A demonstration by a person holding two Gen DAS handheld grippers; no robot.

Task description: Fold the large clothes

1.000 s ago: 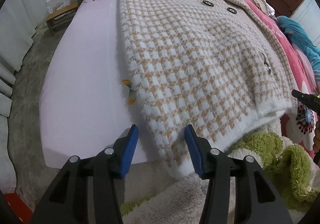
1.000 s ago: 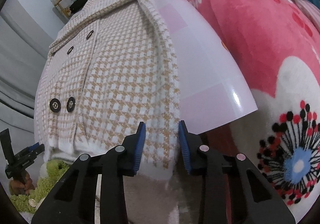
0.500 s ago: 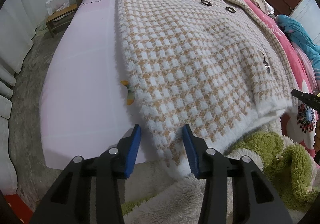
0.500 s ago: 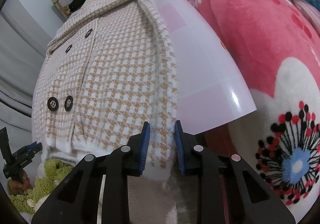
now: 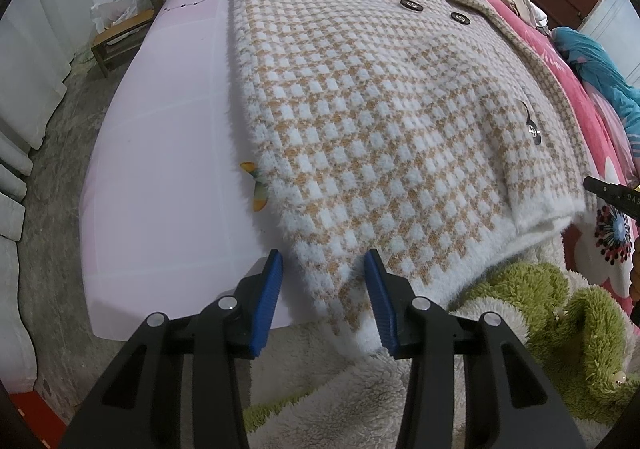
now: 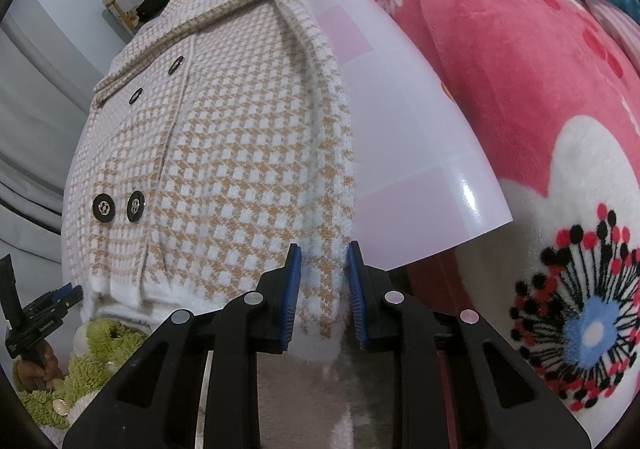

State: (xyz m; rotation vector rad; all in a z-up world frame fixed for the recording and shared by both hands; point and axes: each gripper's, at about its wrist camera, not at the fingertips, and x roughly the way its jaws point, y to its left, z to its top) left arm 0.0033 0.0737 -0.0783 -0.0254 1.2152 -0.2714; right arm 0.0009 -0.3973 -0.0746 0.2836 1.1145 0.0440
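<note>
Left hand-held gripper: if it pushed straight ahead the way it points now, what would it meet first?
Most likely the fluffy white hem corner of the tan-and-white checked knit coat, which already lies between the left hand-held gripper's blue pads. The glossy pale pink board lies beneath; depth is uncertain.

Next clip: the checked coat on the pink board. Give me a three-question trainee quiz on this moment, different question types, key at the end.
1. True or false: the coat lies spread on the pink board.
2. Which part of the coat sits between the right gripper's fingers? A) collar B) a hem corner C) a button
3. Fill in: the left gripper is at the coat's other hem corner, beside a ____ fuzzy thing.

Key
1. True.
2. B. Its jaws have just been closing on the hem's white edge, which fills the gap between them.
3. Green. The left jaws have been closing too, but a gap still shows beside one pad.
</note>
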